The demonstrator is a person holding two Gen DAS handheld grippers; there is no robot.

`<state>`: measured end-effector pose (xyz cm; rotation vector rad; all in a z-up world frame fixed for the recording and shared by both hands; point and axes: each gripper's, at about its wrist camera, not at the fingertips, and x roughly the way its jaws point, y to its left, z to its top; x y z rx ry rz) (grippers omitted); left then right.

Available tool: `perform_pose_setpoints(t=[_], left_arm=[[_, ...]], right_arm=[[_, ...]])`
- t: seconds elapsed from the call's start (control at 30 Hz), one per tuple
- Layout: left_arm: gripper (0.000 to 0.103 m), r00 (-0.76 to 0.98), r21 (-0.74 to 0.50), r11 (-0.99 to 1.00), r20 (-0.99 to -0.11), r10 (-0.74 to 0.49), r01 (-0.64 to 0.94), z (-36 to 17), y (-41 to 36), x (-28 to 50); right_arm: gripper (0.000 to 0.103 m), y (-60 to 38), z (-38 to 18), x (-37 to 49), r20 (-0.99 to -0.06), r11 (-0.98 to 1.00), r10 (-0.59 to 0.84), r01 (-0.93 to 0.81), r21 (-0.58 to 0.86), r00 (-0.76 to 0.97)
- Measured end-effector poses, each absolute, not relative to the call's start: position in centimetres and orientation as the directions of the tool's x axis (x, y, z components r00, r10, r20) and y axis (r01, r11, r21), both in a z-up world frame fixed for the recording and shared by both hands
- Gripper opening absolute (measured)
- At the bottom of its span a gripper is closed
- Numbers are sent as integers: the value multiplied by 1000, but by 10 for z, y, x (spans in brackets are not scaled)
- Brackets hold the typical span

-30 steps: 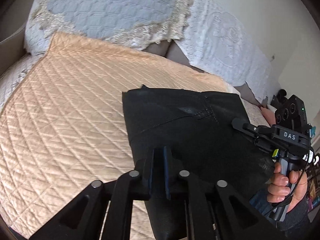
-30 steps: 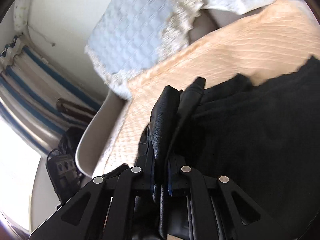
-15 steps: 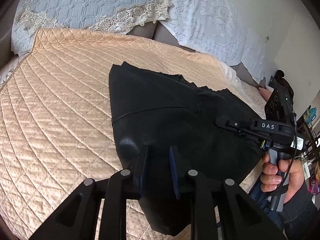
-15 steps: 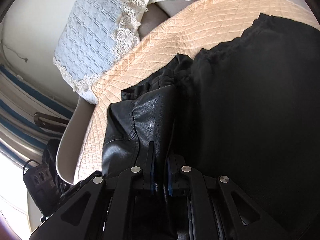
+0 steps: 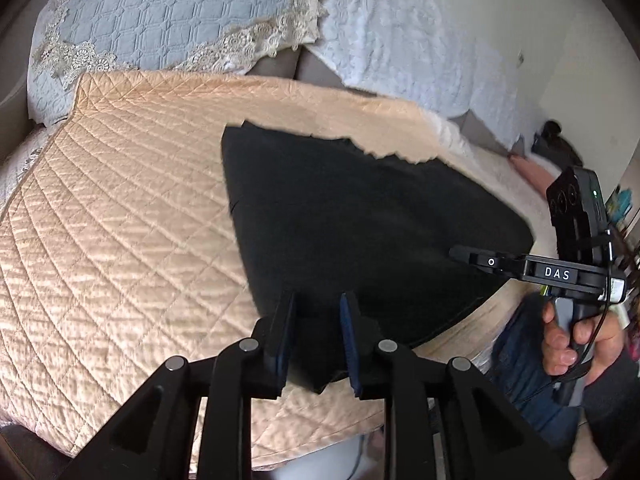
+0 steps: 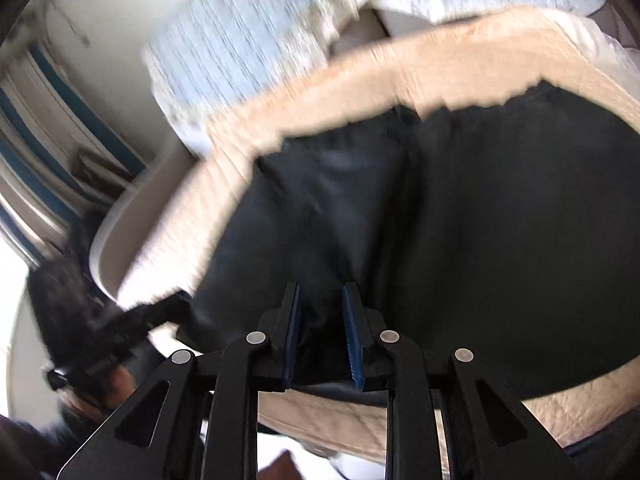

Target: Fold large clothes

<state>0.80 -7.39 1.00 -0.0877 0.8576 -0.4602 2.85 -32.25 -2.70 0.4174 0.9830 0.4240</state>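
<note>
Left tool [image 5: 316, 330]: fingers apart, nothing clamped between them — the near edge of the black garment [image 5: 360, 224] shows in the gap, and whether the tips touch the cloth cannot be told.
Right tool [image 6: 320, 328]: fingers apart as well, hanging over the near edge of the same garment; dark cloth shows in the gap, but nothing is pinched.
Right tool from the left camera [image 5: 472, 258]: reaches in from the right over the garment's right part, held by a hand [image 5: 576, 336] on its grip; from this side its fingers cannot be made out.
Left tool from the right camera: a dark, blurred shape at the lower left, beside the garment's corner — too smeared to point at exactly.
Garment: lies folded and fairly flat on the bedspread [image 5: 120, 220], a broad dark patch with a ragged far edge and a smooth fold along its left side; its near corner comes close to the bed's front edge.
Bedspread: peach, quilted in diamonds, covering the bed under the garment.
Pillows [image 5: 168, 12]: pale blue with lace trim, standing at the head of the bed, well apart from the garment; a white embossed one [image 5: 404, 36] to their right.
Right camera: heavily blurred toward the top and left.
</note>
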Motion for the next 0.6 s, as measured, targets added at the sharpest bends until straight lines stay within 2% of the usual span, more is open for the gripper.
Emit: perform_pose_setpoints(t=[0.07, 0.1, 0.17, 0.3, 0.4, 0.6], left_arm=[[25, 569, -252, 904, -710, -416, 345, 7, -69, 6], [31, 571, -249, 910, -716, -403, 331, 7, -67, 7], [37, 561, -266, 915, -726, -398, 305, 4, -61, 9], [38, 555, -291, 914, -727, -404, 284, 11, -56, 9], [37, 593, -272, 915, -699, -400, 297, 32, -59, 16], [37, 638, -241, 920, -666, -387, 308, 49, -91, 79]], right_arm=[[22, -326, -31, 24, -682, 836, 523, -148, 529, 511], [22, -323, -30, 24, -688, 845, 509, -149, 513, 517], [22, -320, -29, 23, -699, 860, 488, -150, 488, 522], [22, -322, -11, 23, -715, 884, 447, -139, 447, 538], [22, -321, 12, 33, -681, 892, 431, -167, 420, 591], [22, -299, 21, 93, -654, 893, 431, -187, 411, 622]])
